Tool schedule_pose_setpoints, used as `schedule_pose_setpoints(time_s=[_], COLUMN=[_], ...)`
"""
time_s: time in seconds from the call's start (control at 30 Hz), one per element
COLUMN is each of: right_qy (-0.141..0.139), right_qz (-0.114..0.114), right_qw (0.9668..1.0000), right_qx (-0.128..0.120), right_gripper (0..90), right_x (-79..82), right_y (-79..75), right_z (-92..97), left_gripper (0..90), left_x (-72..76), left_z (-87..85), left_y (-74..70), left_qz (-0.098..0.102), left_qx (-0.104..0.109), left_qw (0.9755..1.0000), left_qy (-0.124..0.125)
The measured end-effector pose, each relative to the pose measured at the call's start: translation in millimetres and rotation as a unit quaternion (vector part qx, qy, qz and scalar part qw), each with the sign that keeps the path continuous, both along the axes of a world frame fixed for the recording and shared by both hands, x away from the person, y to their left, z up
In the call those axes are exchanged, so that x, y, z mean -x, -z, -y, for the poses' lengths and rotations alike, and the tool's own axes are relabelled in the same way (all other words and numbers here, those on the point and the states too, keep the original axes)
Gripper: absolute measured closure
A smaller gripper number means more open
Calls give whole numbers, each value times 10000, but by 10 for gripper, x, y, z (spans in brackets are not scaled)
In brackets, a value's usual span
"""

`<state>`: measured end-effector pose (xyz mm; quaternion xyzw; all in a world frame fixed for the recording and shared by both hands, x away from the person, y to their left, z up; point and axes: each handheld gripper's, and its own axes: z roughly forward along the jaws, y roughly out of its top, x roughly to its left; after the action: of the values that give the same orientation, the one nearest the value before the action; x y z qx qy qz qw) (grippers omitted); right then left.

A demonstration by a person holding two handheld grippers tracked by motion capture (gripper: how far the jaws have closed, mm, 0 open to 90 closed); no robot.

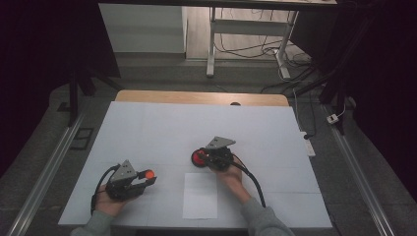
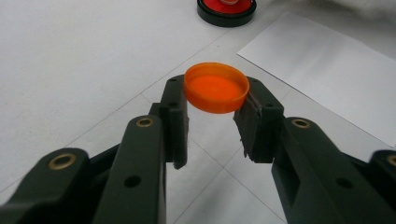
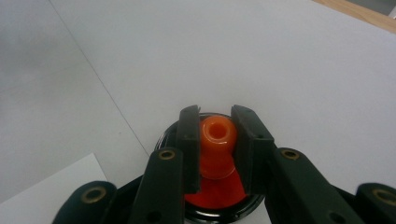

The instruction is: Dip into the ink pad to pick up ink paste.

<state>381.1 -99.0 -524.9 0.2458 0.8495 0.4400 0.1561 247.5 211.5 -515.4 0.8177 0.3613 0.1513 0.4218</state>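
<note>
Under your right gripper point(image 3: 215, 154) the black-rimmed base point(image 3: 219, 210) is mostly hidden, and its jaws are clamped on the orange spout point(image 3: 215, 140) rising from it at mid-tabletop point(image 1: 162, 128). Your left gripper point(image 2: 215, 126), low near the front-left edge, pinches the orange cap point(image 2: 216, 87) by its rim, hollow side up, above the tabletop; both forearms are cut off by the bottom edge.

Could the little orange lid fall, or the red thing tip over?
Maybe. The left gripper pinches the orange cap by its rim, at the very jaw tips, so it could slip out. The right gripper clamps the orange knob on the red and black dish; pulling sideways might tip or drag the dish across the table.
</note>
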Motion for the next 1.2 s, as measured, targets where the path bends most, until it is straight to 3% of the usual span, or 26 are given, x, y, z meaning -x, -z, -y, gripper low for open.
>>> schedule_pose_setpoints(time_s=[0.1,0.27,0.57,1.2], right_qy=[4,59,70,-12], right_qz=[61,197,105,-52], right_qw=[10000,9990,9987,10000], right_qx=[-77,-399,-492,58], right_gripper=[732,732,732,732], right_x=[15,36,16,-12], right_y=[-11,-173,-201,-18], right_z=[8,65,109,15], left_gripper=[648,648,648,648], left_x=[-3,-7,-4,-2], left_z=[-5,-10,-9,-9], left_y=[0,2,0,1], left_qz=[-2,-5,7,9], left_qx=[2,12,3,-8], left_qw=[10000,10000,10000,10000], left_qy=[-4,-2,3,7])
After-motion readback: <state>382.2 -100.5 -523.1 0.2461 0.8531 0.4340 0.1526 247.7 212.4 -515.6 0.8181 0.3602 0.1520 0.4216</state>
